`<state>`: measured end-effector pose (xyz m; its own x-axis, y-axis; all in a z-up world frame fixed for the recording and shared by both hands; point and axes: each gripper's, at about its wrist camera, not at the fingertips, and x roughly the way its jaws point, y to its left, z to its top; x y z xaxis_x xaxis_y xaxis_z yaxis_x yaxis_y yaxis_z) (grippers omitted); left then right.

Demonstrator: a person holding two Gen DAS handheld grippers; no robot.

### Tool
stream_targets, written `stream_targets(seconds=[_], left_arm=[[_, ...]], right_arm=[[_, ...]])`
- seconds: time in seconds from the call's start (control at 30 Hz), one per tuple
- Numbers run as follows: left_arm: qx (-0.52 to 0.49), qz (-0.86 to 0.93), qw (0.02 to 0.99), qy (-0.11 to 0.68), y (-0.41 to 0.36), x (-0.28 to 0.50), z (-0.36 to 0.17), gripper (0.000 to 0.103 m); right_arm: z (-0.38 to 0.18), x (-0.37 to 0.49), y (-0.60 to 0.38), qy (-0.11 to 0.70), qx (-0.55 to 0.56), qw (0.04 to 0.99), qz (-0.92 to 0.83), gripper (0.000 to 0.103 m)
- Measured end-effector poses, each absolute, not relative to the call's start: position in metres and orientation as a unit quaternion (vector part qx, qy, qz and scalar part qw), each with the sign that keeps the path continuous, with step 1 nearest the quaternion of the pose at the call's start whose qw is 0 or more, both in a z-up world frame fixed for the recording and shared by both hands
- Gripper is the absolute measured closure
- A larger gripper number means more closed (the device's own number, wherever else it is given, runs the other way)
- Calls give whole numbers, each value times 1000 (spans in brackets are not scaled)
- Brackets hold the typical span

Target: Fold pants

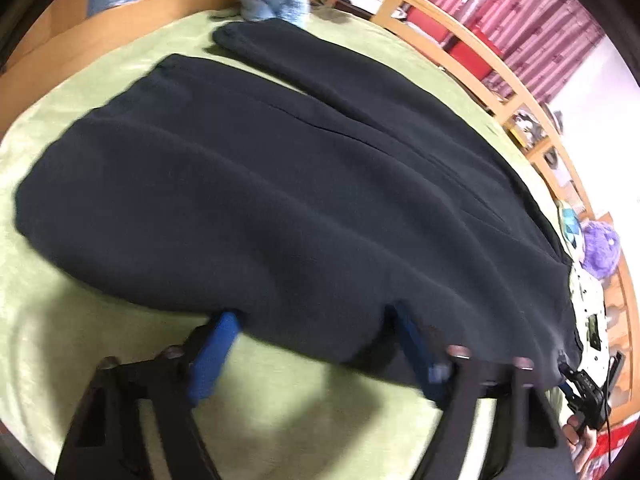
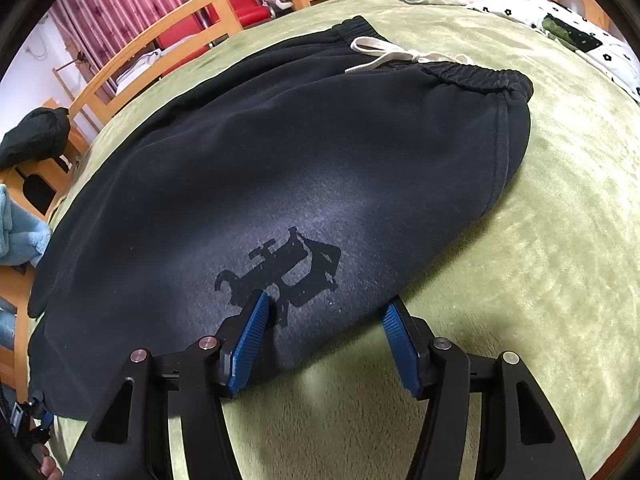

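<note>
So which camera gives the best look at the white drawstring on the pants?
The right wrist view: the drawstring lies unobstructed across the waistband. The left wrist view shows only the legs of the pants; the waistband end is out of sight.

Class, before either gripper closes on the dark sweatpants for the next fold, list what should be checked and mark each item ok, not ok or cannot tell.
1. Left gripper open: ok.
2. Right gripper open: ok.
3. Sweatpants spread flat on the green blanket: ok.
4. Near edge of the fabric lies between the right gripper's fingers: ok.
5. White drawstring tucked away: not ok, it lies loose over the waistband.
6. Left gripper's fingertips under the fabric edge: cannot tell, blurred.
</note>
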<state>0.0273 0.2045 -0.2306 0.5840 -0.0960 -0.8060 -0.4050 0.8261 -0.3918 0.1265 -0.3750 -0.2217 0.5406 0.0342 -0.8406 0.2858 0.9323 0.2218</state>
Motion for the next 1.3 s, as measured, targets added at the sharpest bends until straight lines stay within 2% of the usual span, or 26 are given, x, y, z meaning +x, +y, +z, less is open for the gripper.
stream_targets(seconds=[0.07,0.2,0.4,0.47,0.63,0.7,0.77,0.8,0.83,0.87,0.97,1.3], left_arm=[[-291,91,839,450,214,24,-233,49],[-299,80,834,457,209,21,-230,48],[-298,44,835,460,183,27,-235,31],[-311,48,836,450,181,33,-236,21],[-360,72,829,421,194,47,-240,21],[-391,80,820,410,207,43,-242,28],[-396,95,816,411,215,48,-240,58],[-392,97,816,414,219,49,-240,64],[-389,92,818,413,222,51,-238,81],[-383,89,821,414,222,52,-235,90],[-362,75,838,400,221,51,-213,92],[-306,66,894,321,225,79,-115,92]], right_arm=[[-222,129,-377,473,170,862,-72,45],[-223,131,-379,474,171,861,-73,45],[-224,128,-376,474,164,862,-73,42],[-225,130,-374,474,163,862,-72,41],[-227,133,-373,472,157,865,-67,39],[-226,135,-373,469,162,866,-65,43],[-225,136,-373,467,172,866,-52,70],[-224,137,-373,467,176,865,-46,74],[-222,137,-372,463,175,868,-46,81],[-218,136,-372,457,170,872,-48,88],[-198,129,-369,425,165,889,-42,93],[-107,156,-346,356,100,929,4,94]])
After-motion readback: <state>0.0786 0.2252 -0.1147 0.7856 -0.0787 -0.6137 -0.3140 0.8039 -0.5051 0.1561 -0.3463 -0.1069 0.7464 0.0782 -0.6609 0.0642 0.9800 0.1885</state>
